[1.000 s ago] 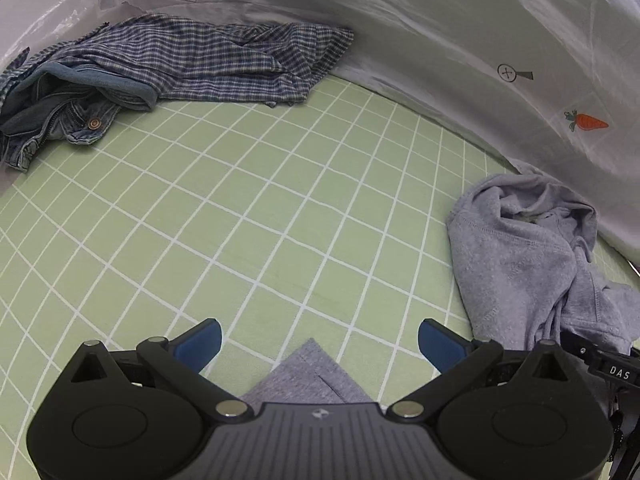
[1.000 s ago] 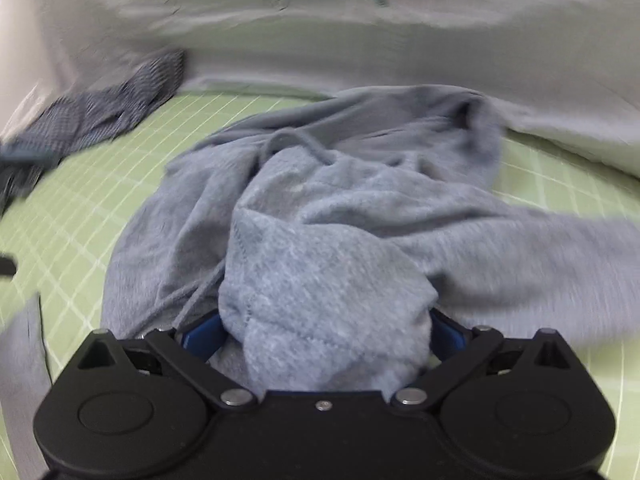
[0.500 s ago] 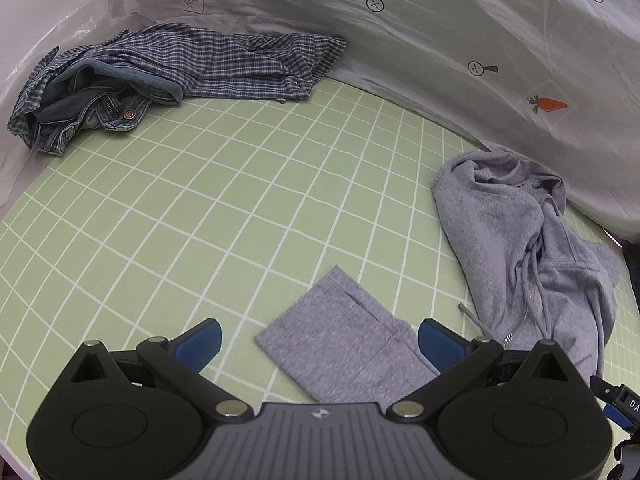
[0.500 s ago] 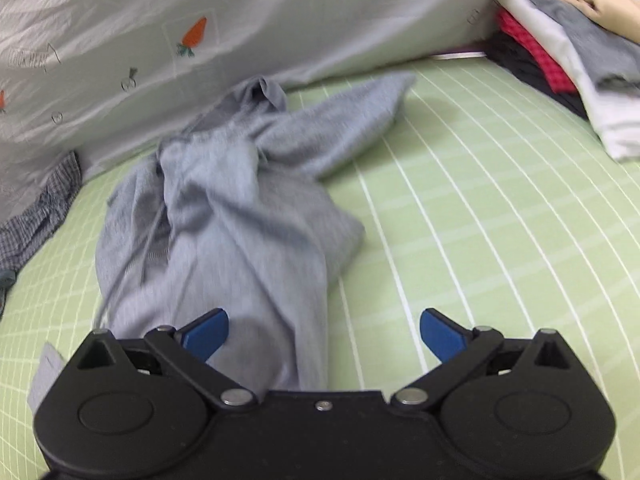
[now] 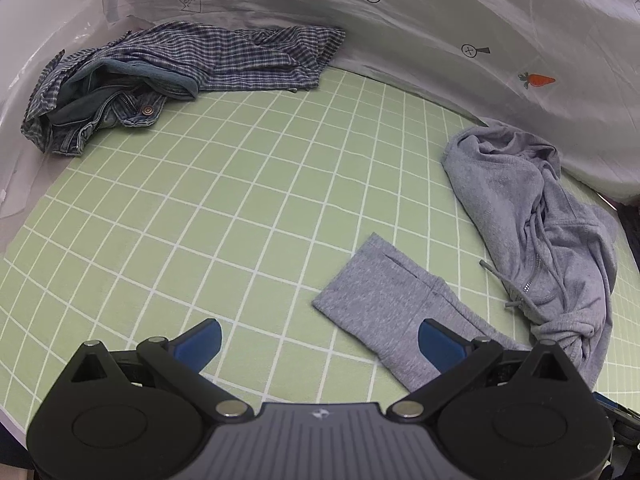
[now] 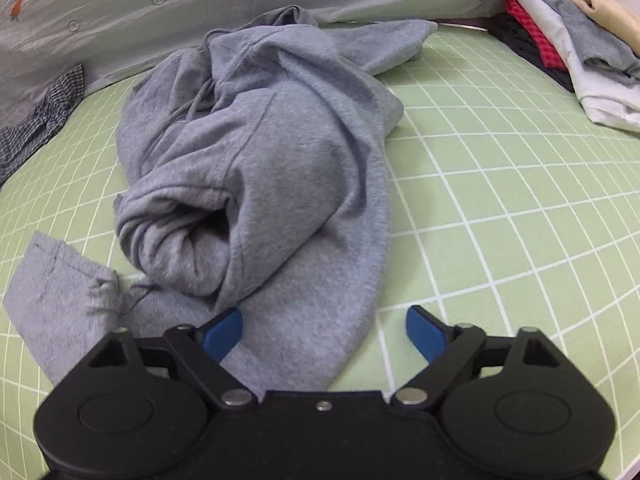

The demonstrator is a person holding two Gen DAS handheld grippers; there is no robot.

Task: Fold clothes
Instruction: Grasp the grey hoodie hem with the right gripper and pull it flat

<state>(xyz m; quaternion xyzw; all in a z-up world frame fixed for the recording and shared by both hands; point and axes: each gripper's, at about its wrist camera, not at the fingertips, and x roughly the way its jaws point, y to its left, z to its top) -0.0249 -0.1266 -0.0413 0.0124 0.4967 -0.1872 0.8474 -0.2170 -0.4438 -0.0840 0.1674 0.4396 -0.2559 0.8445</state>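
Where a second ago pinched on fabric, right gripper (image 6: 324, 330) now spread wide, empty, just short of grey hoodie (image 6: 260, 160). Hoodie dropped crumpled on green grid mat (image 5: 200, 200), beside folded grey piece (image 5: 384, 292). Left gripper (image 5: 320, 338) spread wide, higher than before.

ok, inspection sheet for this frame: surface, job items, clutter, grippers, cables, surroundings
Surface: green grid mat, flat, mostly bare in the middle.
Job's things: grey hoodie crumpled in a heap, unfolded; small grey garment lying flat beside it; plaid shirt and denim piece bunched at the far corner.
Clutter: stack of clothes at the mat's right edge.
Grippers: left gripper open, holding nothing; right gripper open, over the hoodie's hem.
Cables: nothing seen.
Surroundings: white printed sheet along the back, with a carrot print.
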